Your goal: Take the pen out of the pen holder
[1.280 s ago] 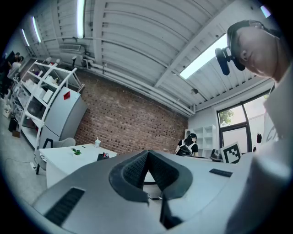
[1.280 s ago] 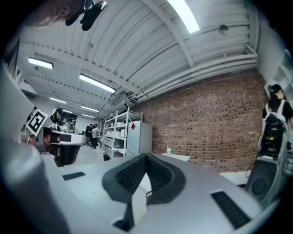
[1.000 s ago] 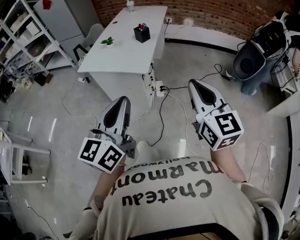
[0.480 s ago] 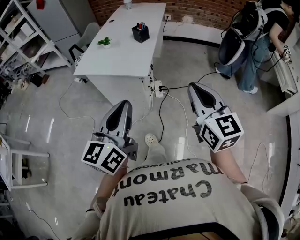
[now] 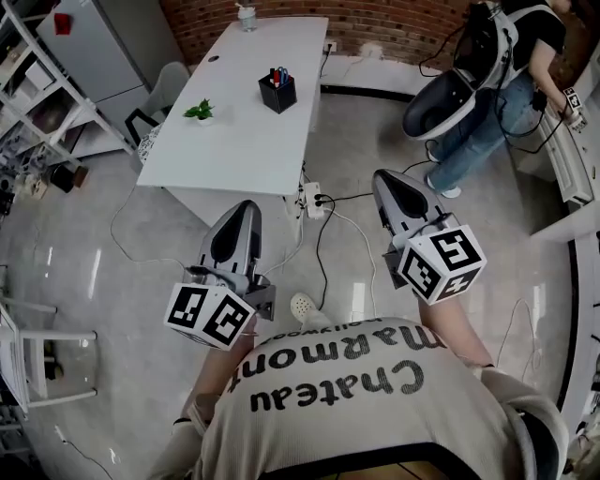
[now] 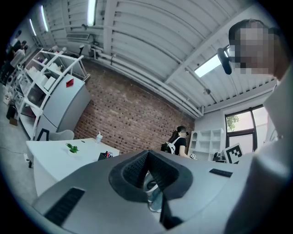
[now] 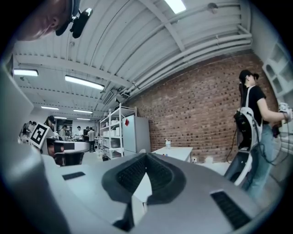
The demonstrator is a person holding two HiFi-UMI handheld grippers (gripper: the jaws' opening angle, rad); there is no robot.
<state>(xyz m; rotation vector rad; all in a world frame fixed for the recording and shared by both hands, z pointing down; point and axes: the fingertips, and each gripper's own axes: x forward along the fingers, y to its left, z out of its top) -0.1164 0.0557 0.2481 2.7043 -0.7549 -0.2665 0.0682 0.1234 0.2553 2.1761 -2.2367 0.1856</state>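
Note:
A black pen holder [image 5: 277, 94] with several coloured pens [image 5: 279, 75] stands on the far half of a white table [image 5: 234, 141]. In the left gripper view the holder [image 6: 104, 156] is small and distant. My left gripper [image 5: 246, 207] and right gripper [image 5: 383, 178] both point level toward the table, well short of it, over the floor. The left gripper [image 6: 147, 153] has its pads together at the tip, with nothing in them. The right gripper [image 7: 145, 155] is likewise shut and empty. The table [image 7: 176, 153] lies far ahead of it.
A small potted plant [image 5: 198, 111] and a cup [image 5: 247, 17] stand on the table. A power strip [image 5: 314, 195] and cables lie on the floor before it. A person [image 5: 487, 66] with gear stands back right. Shelving [image 5: 37, 103] and a chair [image 5: 159, 89] are at left.
Both grippers and my view have advanced toward the table, which now sits lower and nearer in the head view. The person at the back right has stepped leftward.

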